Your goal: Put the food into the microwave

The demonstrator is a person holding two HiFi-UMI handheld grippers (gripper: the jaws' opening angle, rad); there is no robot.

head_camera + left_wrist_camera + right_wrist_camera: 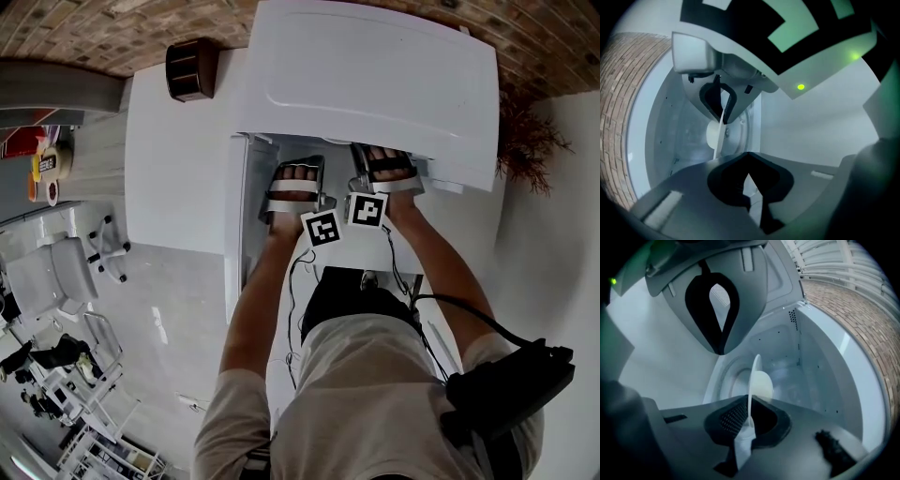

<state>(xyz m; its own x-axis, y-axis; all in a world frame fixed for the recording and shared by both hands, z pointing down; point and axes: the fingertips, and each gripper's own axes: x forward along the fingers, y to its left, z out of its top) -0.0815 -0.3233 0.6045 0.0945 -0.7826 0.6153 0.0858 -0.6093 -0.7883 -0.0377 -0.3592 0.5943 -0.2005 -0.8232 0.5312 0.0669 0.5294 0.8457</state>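
Note:
A white microwave (375,84) stands in front of me with its door (234,246) swung open to the left. Both grippers reach into the opening side by side and hold one thin white plate between them. In the left gripper view the plate (720,135) shows edge-on between the jaws, and my left gripper (734,140) is shut on its rim. My right gripper (738,379) is shut on the opposite rim of the plate (752,373). A pale round piece of food (764,384) sits on the plate. Beyond it lies the white cavity (808,376).
The microwave sits on a white counter (173,159) against a brick wall (75,33). A dark brown box (192,67) stands at the back left, and a dried reddish plant (530,141) at the right. Chairs and floor lie far left.

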